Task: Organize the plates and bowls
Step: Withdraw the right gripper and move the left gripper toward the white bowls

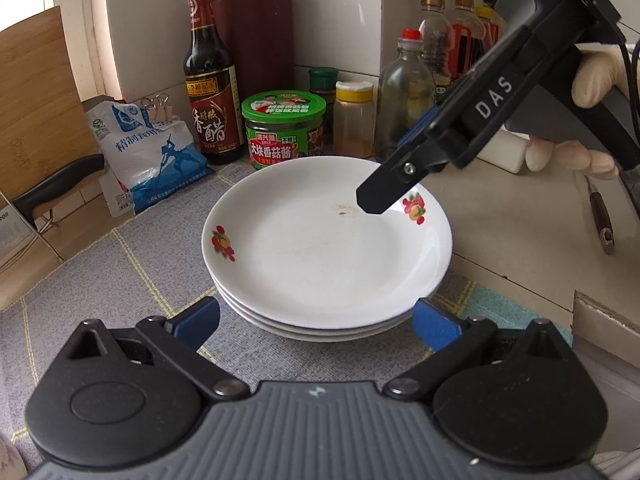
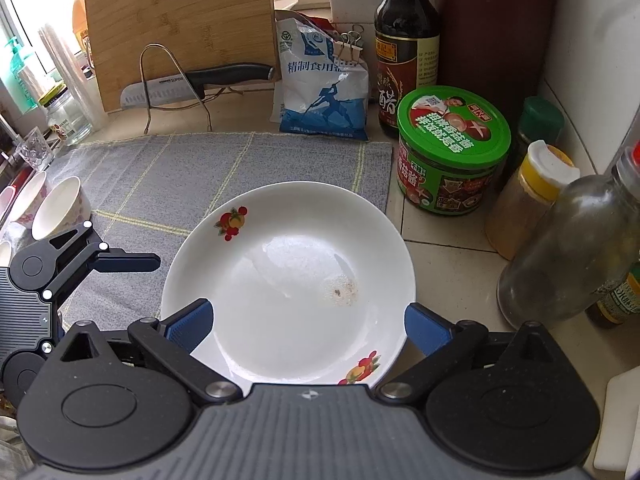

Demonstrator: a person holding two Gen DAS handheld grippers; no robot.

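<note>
A stack of three white plates with fruit prints [image 1: 320, 252] sits on a grey mat [image 1: 120, 272]; the top plate [image 2: 288, 280] has a small brown stain. My left gripper [image 1: 316, 320] is open, its blue pads either side of the stack's near edge. My right gripper [image 2: 306, 324] is open and hovers over the plate's near rim; it also shows in the left wrist view [image 1: 376, 200], above the far right of the plate. White bowls [image 2: 56, 208] stand at the mat's left edge. The left gripper's finger [image 2: 128, 262] shows left of the plates.
Behind the plates stand a green-lidded jar [image 1: 282, 132], a vinegar bottle [image 1: 210, 80], a salt bag [image 1: 148, 152], spice jars [image 1: 354, 120] and glass bottles [image 1: 404, 100]. A bamboo cutting board [image 2: 180, 28] and knife [image 2: 192, 84] rest in a wire rack at the left.
</note>
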